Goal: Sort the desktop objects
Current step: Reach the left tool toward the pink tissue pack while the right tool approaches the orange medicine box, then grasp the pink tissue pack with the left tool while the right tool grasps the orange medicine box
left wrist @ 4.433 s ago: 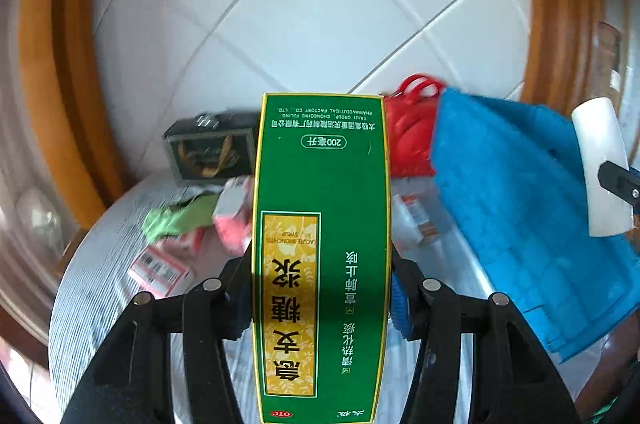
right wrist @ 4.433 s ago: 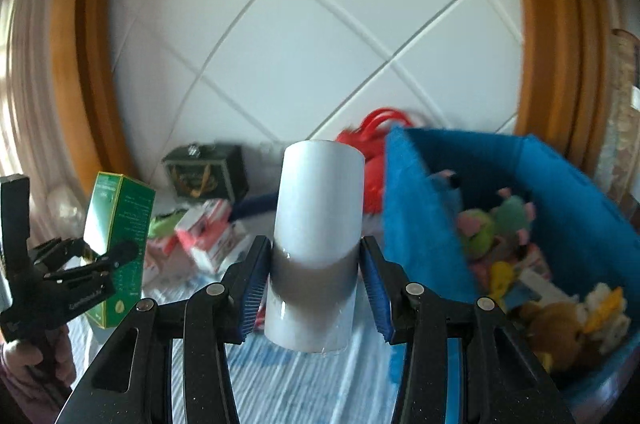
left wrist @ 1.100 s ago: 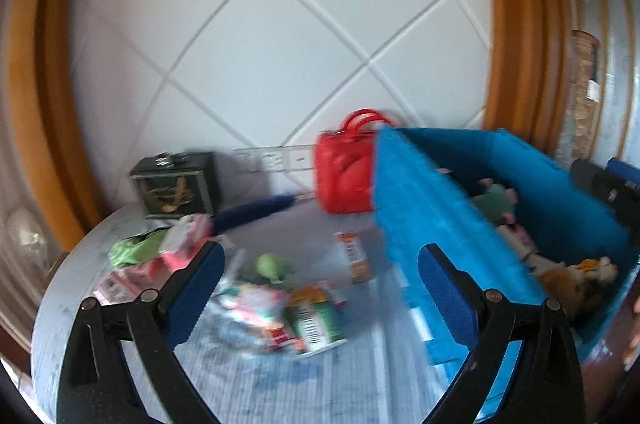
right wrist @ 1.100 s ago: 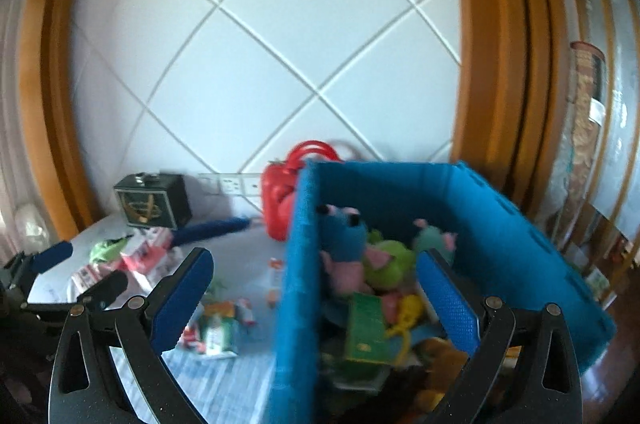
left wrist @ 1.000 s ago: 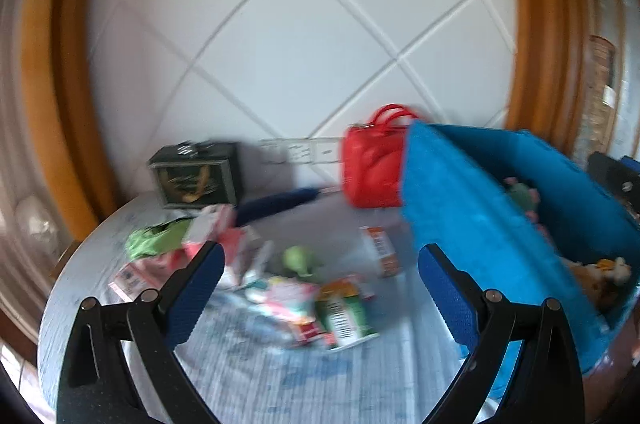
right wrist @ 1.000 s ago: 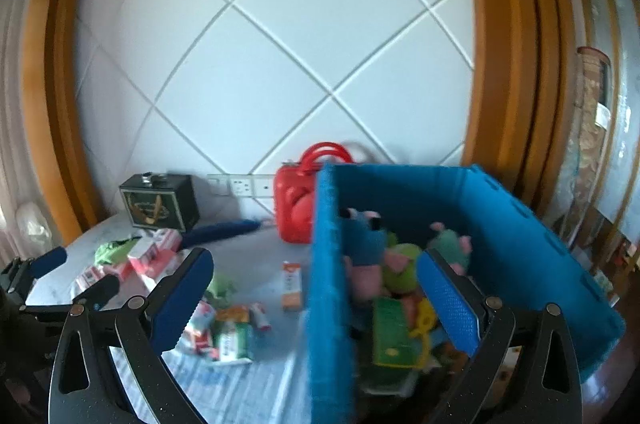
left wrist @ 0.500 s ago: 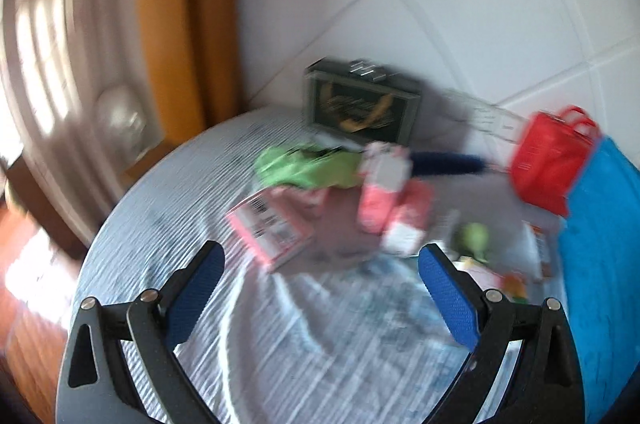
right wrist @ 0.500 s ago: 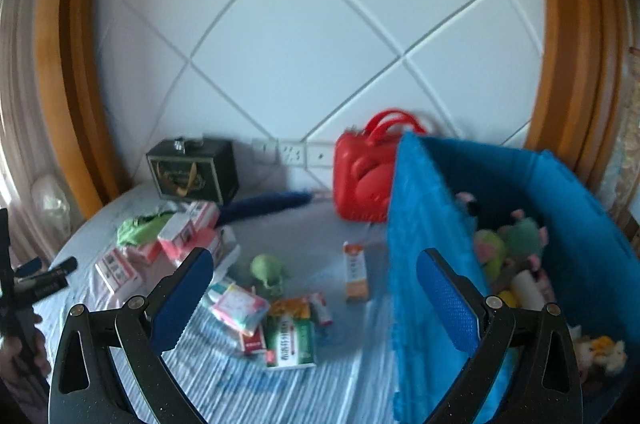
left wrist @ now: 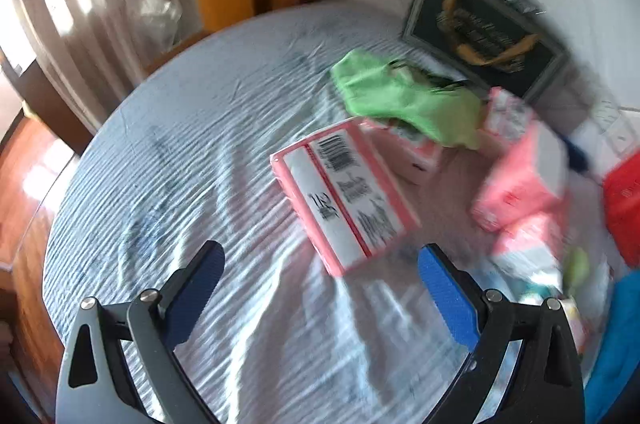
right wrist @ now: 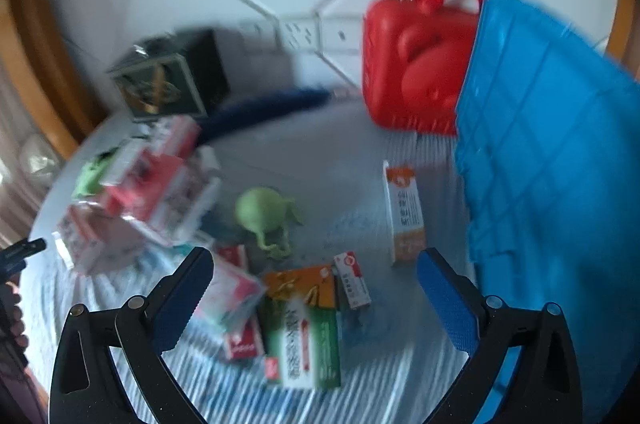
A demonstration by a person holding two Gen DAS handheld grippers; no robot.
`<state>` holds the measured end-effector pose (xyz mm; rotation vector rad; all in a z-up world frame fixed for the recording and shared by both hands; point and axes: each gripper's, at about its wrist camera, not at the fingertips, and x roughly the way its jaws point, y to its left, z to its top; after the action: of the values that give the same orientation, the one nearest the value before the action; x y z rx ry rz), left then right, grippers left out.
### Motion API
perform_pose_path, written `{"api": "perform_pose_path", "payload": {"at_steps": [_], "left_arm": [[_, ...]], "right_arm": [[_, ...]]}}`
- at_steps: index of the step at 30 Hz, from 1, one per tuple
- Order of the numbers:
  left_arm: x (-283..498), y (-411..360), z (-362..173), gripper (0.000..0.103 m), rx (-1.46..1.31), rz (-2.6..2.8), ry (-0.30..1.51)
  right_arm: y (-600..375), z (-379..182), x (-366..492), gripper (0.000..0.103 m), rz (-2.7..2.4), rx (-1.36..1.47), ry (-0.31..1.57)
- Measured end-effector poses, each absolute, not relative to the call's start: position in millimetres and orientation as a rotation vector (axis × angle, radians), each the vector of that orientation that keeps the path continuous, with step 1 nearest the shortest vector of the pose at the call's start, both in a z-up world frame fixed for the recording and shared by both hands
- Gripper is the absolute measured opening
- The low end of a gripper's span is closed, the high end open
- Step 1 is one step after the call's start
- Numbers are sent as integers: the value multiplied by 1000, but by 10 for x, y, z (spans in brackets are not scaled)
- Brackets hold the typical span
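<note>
While both grippers hang above the round tabletop with its blue-and-white striped cloth, neither holds anything. The left gripper has its jaws spread wide, and between the blue pads lies a flat pink box with a white label and a barcode, resting tilted on the cloth just ahead of the fingertips. Beyond it a crumpled green cloth lies partly over a second pink-and-white box, and further right more pink cartons are piled together, though blur hides their print. A dark box with a gold emblem stands against the wall at the back.

The right gripper also has its jaws wide apart and empty. Below and between its pads sits a loose cluster of small packages: a green carton with a white label, an orange box touching it, and a small red-and-white box just beside. A green soft toy lies a little further on, near the middle of the tabletop. An orange-and-white carton lies alone close to the wall of the blue bin, which fills the right side of the view. Behind it stands a red plastic case with a handle, touching or nearly touching the bin. A dark blue fuzzy object stretches along the back toward the dark box.
</note>
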<state>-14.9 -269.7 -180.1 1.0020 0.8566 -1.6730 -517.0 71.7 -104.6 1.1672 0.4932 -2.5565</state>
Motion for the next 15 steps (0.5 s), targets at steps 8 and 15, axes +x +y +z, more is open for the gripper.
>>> {"api": "perform_pose_path", "payload": {"at_steps": [8, 15], "left_arm": [[-548, -3186, -2152, 99, 1060, -1580, 931], [-798, -3322, -2473, 101, 1147, -1535, 921]], "right_arm": [[776, -1680, -5959, 103, -2573, 1366, 528], [849, -1945, -6454, 103, -2607, 1465, 553]]}}
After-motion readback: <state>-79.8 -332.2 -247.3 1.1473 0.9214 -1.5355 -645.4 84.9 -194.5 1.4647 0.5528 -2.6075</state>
